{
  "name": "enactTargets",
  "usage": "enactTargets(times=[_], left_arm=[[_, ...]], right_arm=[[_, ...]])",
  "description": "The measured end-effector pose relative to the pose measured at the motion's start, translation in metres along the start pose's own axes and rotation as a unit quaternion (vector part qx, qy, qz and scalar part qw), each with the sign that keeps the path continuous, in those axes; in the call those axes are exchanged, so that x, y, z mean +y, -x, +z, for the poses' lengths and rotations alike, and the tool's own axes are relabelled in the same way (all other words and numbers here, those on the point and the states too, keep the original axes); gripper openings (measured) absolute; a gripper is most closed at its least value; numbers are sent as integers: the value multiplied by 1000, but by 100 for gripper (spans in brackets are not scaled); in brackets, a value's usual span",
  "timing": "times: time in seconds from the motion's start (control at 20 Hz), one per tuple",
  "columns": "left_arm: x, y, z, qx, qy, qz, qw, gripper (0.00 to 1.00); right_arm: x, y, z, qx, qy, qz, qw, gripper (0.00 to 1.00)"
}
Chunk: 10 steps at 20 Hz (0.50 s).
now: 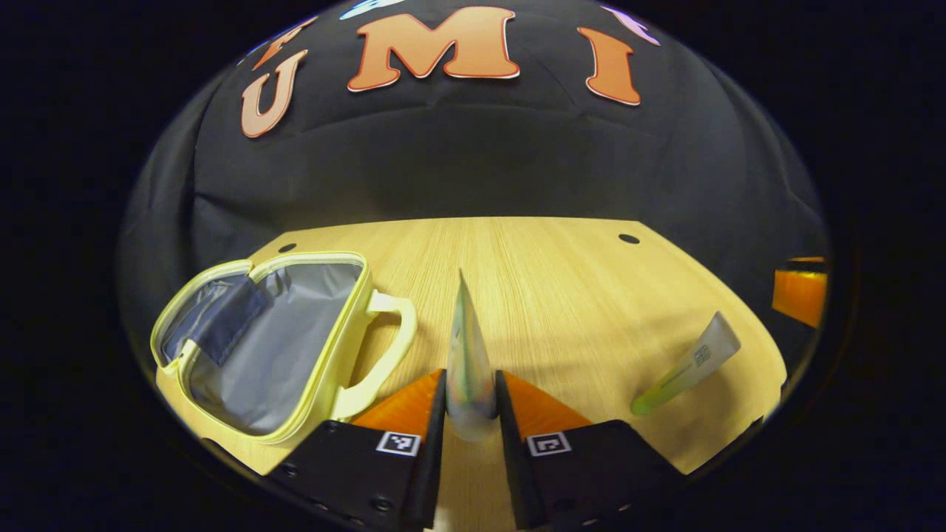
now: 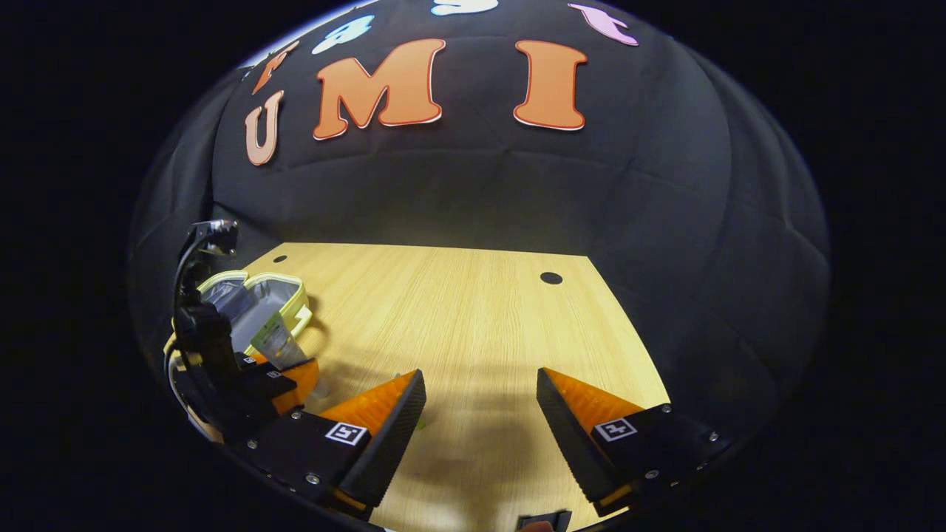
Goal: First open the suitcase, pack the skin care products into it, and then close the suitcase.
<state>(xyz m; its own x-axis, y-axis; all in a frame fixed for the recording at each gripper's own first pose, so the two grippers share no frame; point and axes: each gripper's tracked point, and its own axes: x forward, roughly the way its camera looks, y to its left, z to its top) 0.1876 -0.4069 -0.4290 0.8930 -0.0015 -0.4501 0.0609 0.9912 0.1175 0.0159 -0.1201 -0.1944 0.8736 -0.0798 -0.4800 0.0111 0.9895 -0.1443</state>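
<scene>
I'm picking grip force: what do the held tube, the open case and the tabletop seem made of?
Held tube: soft plastic, glossy, with an iridescent sheen and a flat crimped end.
Case: probably coated fabric or vinyl, pale yellow; the grey lining wrinkles.
Table: wood-grain laminate, matte.

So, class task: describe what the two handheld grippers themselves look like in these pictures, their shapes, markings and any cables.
The left gripper has two wedge-shaped fingers on black blocks fastened with screws, each block carrying a small square black-and-white marker. The right gripper is built the same way, with one marker per side. In the right gripper view, the left gripper's black body carries a black cable arching up over it.
</scene>
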Motion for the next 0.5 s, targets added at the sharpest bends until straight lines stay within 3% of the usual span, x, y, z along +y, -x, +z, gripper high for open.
enactTargets(times=[0.15,0.3,0.5], left_arm=[[4,12,7,1,25,-5,1000,36],[10,28,22,-4,16,-19,1000,32],[11,61,46,2,37,-60,997,33]], right_arm=[[9,2,-5,2,2,12,1000,96],[25,2,-11,10,3,29,1000,96],[48,-9,-32,41,12,44,998,96]])
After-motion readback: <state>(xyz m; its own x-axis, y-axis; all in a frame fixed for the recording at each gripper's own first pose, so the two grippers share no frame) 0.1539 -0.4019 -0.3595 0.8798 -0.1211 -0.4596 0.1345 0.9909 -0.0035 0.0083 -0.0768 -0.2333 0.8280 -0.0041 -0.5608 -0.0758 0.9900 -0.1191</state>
